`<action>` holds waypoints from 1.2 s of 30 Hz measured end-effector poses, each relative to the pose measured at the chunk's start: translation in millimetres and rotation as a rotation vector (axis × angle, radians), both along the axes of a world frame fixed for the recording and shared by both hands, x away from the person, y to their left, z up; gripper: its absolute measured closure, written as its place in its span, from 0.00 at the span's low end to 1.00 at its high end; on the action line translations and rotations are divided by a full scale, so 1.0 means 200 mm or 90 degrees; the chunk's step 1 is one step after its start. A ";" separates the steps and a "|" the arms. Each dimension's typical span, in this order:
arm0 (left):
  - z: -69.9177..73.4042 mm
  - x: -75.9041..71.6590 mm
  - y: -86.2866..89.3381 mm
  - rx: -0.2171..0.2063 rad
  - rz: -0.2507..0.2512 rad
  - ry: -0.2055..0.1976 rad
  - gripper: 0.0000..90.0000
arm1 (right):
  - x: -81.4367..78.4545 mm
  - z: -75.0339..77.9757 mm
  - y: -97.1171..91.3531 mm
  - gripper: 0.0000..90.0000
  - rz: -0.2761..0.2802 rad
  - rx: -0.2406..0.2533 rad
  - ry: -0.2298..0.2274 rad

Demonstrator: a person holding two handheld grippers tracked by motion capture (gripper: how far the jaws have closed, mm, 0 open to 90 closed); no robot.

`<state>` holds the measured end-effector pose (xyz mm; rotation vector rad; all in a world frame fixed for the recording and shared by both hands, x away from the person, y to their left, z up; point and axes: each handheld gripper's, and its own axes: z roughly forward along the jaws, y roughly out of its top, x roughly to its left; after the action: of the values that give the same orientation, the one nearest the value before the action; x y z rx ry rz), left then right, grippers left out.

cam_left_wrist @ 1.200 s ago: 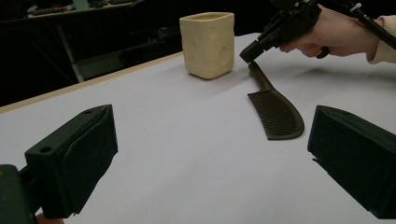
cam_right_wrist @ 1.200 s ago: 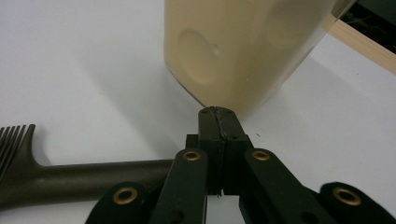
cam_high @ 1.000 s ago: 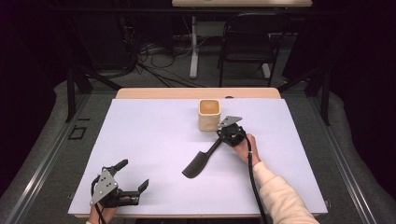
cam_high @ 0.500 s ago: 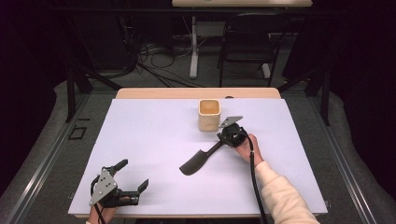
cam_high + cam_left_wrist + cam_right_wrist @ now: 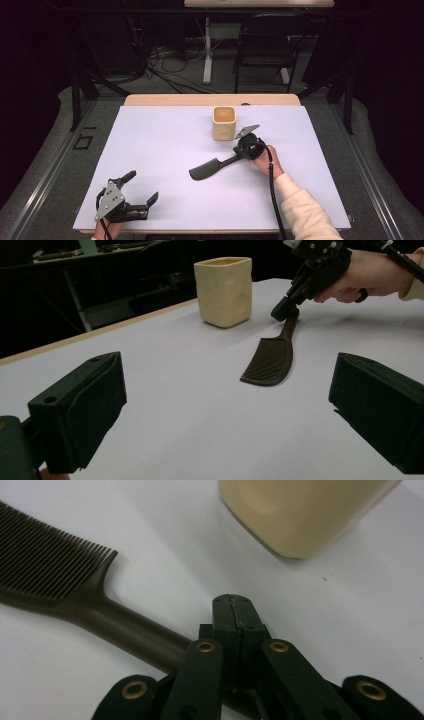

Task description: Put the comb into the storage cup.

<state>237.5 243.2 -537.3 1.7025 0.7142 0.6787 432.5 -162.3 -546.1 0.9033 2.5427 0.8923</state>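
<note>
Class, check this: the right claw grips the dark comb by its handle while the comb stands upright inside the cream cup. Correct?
Not quite. The right claw does grip the comb by its handle, but the comb lies flat on the white table, beside the cream cup; the high view shows this.

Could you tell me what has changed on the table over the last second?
The comb pivoted: its toothed end swung left and slightly away from the person in the high view, so it lies flatter across the table. The right gripper, jaws shut at the handle's end, stayed put, as did the open left gripper and the cup.

Dark brown comb (image 5: 210, 168), cream cup (image 5: 223, 123)
</note>
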 end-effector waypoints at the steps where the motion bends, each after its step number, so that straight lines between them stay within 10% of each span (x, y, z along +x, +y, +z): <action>1: 0.00 0.00 0.00 0.000 0.000 0.000 0.02 | 0.00 0.00 0.00 1.00 0.003 -0.003 0.000; 36: 0.00 0.00 -0.01 0.009 -0.017 0.003 0.02 | -0.11 0.01 0.02 1.00 0.057 -0.040 0.043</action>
<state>236.8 241.3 -537.6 1.7238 0.6908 0.6623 410.5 -158.9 -543.7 0.8198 2.6725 0.8138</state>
